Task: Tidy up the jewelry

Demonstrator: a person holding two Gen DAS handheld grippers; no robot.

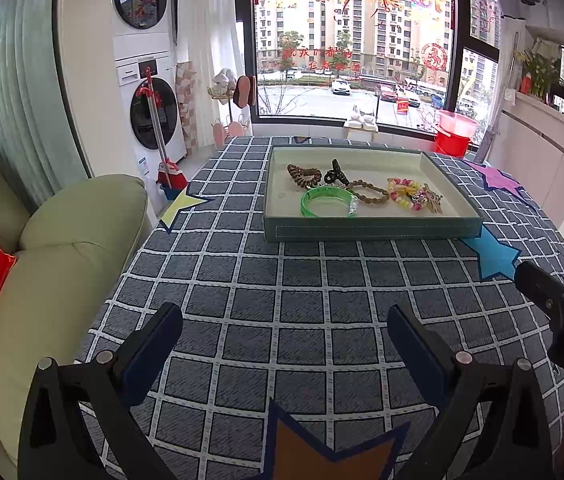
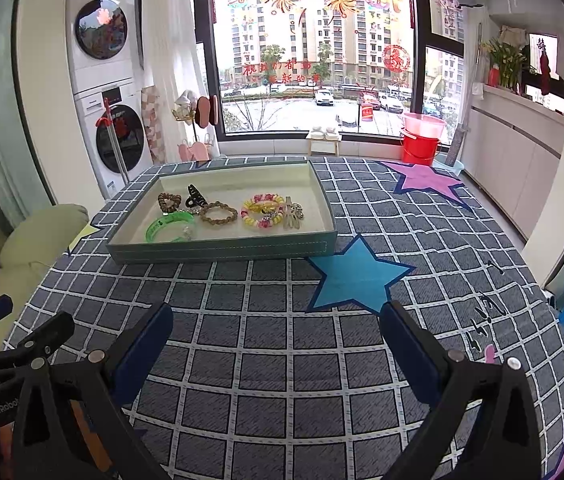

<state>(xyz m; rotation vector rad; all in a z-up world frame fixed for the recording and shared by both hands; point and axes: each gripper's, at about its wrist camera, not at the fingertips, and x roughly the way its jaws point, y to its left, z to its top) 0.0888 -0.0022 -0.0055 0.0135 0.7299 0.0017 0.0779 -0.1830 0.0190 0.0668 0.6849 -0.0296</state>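
Your left gripper (image 1: 283, 328) hangs over the checked bench cloth (image 1: 266, 280), fingers spread wide, nothing between them. Your right gripper (image 2: 276, 320) is likewise spread and empty.

From the right wrist view, the left unit's body reads "GenRobot" in white, cut off at the frame edge. From the left wrist view, the right unit shows only "DA".

Ahead sits the grey-green tray (image 1: 369, 232), well apart from both grippers. Inside it:
- green bangle (image 1: 323, 201)
- brown coil hair tie (image 1: 303, 176)
- black claw clip (image 1: 335, 174)
- brown beaded bracelet (image 1: 367, 194)
- pink-yellow bead bracelet (image 1: 403, 194)
- gold charm piece (image 1: 431, 200), touching the bead bracelet

Blue star sticker (image 2: 355, 276) lies just beside the tray's near right corner. Red characters on the window (image 2: 278, 72) are too blurred to read.
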